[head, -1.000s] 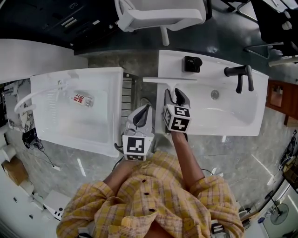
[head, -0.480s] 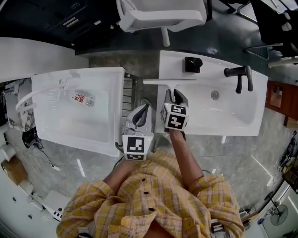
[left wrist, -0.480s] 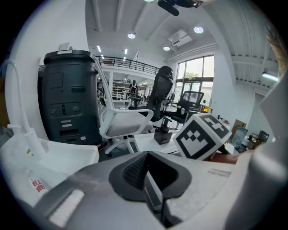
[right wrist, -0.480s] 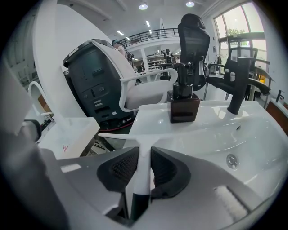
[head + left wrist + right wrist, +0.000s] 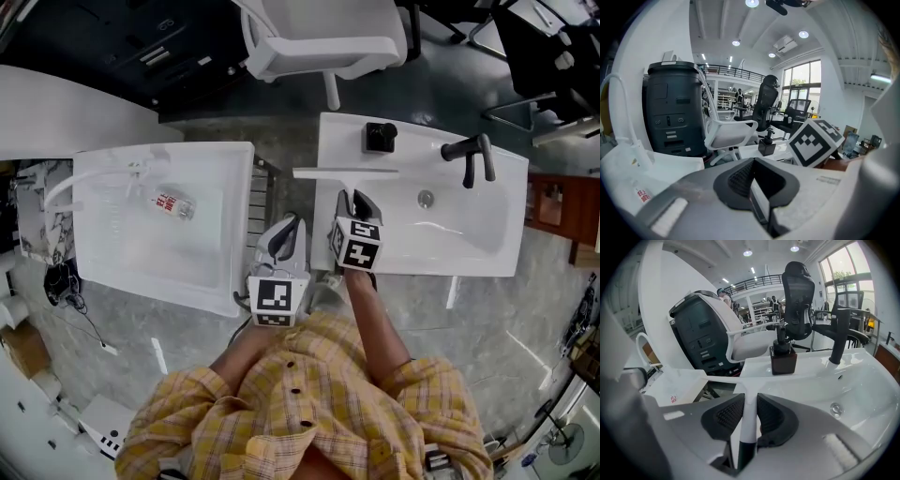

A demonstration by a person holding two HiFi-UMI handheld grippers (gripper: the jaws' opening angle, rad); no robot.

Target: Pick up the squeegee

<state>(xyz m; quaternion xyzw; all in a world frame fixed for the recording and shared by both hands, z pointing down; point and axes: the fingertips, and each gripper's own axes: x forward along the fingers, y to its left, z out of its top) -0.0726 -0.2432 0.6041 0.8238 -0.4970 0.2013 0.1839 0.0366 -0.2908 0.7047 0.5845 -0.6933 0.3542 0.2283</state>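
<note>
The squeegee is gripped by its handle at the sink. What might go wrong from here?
1. The right gripper holds the squeegee only by its thin handle; the long blade may twist in the grip.
2. The soap bottle stands just beyond the blade; a forward swing could knock it.

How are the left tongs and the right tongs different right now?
The right tongs are shut on the squeegee, pinching its white handle. The left tongs are shut on nothing. The right tongs reach over the sink with the black tap, while the left tongs hang over the gap between that sink and the other sink. Each carries a marker cube.
</note>
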